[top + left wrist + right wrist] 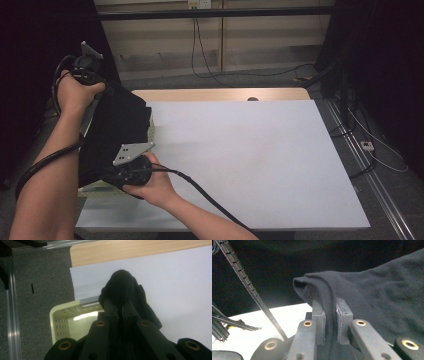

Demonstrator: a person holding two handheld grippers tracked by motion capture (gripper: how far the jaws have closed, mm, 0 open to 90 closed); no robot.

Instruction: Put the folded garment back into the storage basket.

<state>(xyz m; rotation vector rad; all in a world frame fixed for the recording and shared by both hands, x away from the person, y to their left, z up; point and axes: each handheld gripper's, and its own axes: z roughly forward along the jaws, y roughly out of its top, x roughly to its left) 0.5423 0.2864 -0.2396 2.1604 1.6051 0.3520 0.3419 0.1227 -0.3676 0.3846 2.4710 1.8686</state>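
A black cloth [117,127] hangs stretched between my two grippers over the table's left edge. My left gripper [92,82] holds its upper far end, raised above the table's corner. In the left gripper view the jaws [120,305] are shut on a bunched fold of the black cloth [122,286]. My right gripper [117,172], nearer the front, pinches the lower end. In the right gripper view its jaws [331,307] clamp a fold of the cloth [372,290], which drapes off to the right.
A pale yellow perforated basket [62,320] stands at the table's left edge under the cloth [95,187]. A white sheet [240,155] covers the wooden table [220,94]. Cables [370,145] lie on the floor at the right.
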